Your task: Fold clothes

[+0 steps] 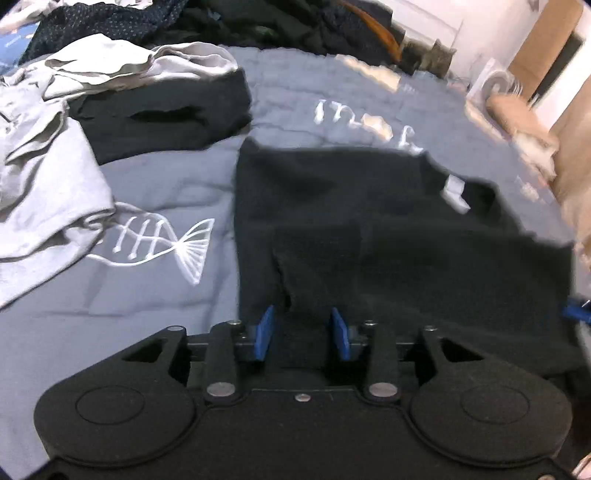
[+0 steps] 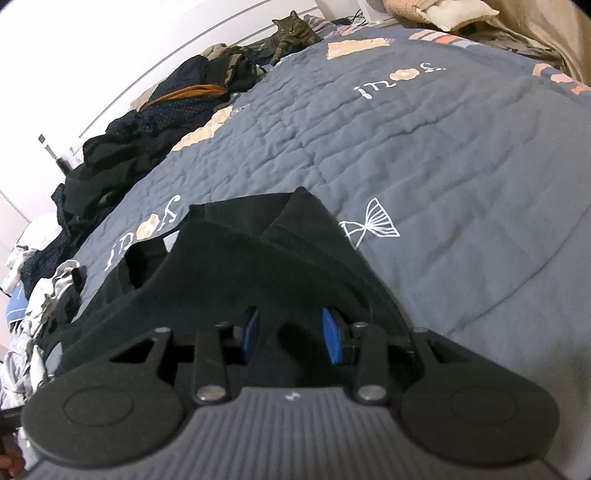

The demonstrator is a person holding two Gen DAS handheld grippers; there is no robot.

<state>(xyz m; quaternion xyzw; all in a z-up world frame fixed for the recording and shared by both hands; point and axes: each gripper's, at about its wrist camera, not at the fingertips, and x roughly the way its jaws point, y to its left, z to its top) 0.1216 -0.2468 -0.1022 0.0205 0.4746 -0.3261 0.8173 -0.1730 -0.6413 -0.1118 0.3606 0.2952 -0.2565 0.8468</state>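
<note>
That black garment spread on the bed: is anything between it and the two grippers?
Nothing visible does. The black garment lies directly between the blue pads of the left gripper, and its cloth also fills the right gripper.

Grey quilted bed (image 1: 155,302) with black garment (image 1: 369,221), grey clothes (image 1: 44,177), cat (image 2: 291,31)

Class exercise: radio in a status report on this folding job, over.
Left gripper jaws apart over the black garment, fabric between. Right gripper likewise, grip unclear. Cat far up the grey quilt, not in the way.
</note>
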